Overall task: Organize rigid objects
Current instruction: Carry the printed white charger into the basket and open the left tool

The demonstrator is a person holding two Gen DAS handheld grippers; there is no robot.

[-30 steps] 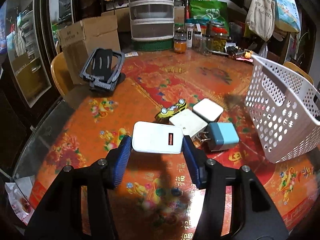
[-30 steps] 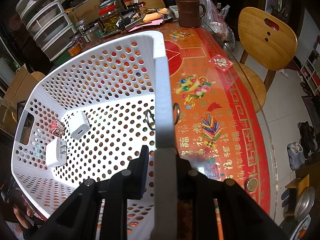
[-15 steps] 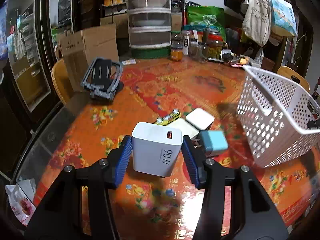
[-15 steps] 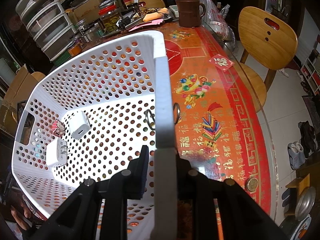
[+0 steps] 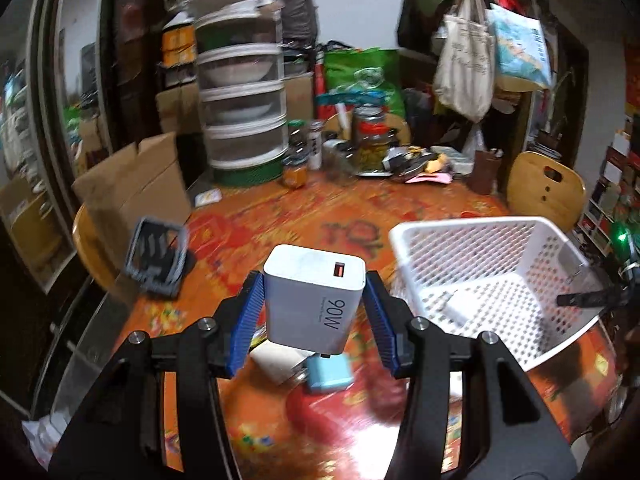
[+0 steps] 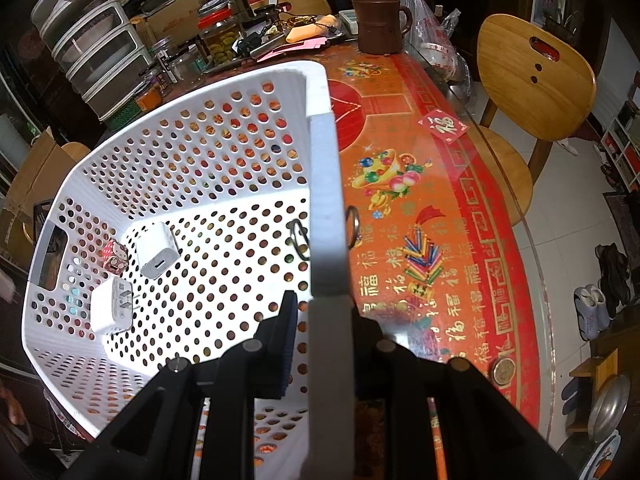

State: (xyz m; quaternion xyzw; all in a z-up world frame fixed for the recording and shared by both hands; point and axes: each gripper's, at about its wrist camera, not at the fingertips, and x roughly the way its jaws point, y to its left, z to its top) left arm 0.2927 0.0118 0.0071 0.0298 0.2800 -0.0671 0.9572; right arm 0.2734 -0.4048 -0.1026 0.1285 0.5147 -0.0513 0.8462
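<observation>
My left gripper is shut on a white 90W charger and holds it in the air above the table, left of the white perforated basket. Below it a blue charger and a white charger lie on the table. My right gripper is shut on the basket's right rim. Inside the basket lie two white chargers and a small pink-and-white toy.
A black stand and a cardboard box are at the left. Stacked plastic drawers, jars and clutter fill the back of the table. A brown mug and a wooden chair are beyond the basket.
My left gripper has lifted the 90W charger off the table and swung right toward the basket. The right gripper keeps its hold on the basket rim.
</observation>
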